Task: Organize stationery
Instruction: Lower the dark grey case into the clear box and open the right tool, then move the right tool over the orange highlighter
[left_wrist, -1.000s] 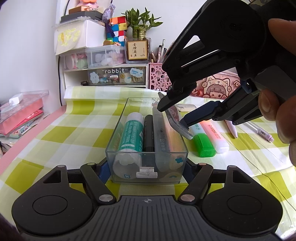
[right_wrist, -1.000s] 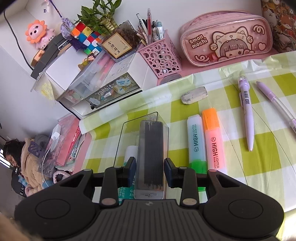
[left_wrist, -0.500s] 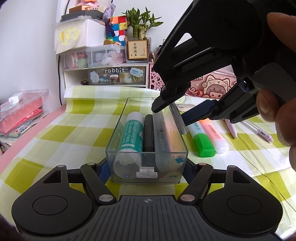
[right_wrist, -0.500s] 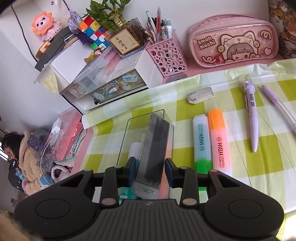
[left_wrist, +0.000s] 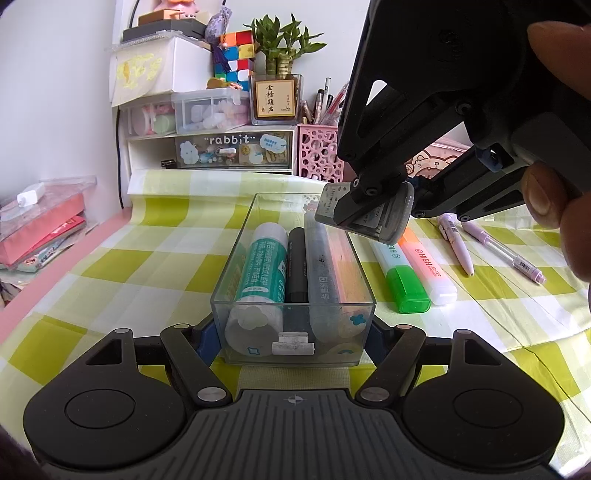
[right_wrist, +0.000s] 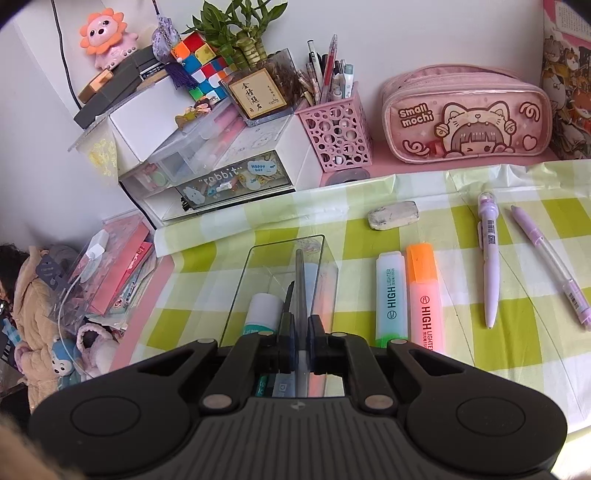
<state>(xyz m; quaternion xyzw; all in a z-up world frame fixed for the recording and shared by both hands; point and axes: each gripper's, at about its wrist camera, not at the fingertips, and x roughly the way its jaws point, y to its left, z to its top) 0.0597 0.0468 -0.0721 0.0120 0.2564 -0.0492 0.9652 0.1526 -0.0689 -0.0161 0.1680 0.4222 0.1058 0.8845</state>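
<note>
Partway through, with glue stick (left_wrist: 264, 269), black marker (left_wrist: 297, 266) and grey pen (left_wrist: 325, 273) lying in the clear box (left_wrist: 236, 258) clamped by the left gripper (left_wrist: 291, 332), right gripper (right_wrist: 301, 334) jaws just closed, pinching a flat case (left_wrist: 332, 199) edgewise above its far end, highlighters (left_wrist: 406, 284), purple pens (right_wrist: 489, 273) and eraser (right_wrist: 393, 215) left outside.

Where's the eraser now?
In the right wrist view the eraser lies on the checked cloth, beyond the highlighters and just before the pink pen cup.
</note>
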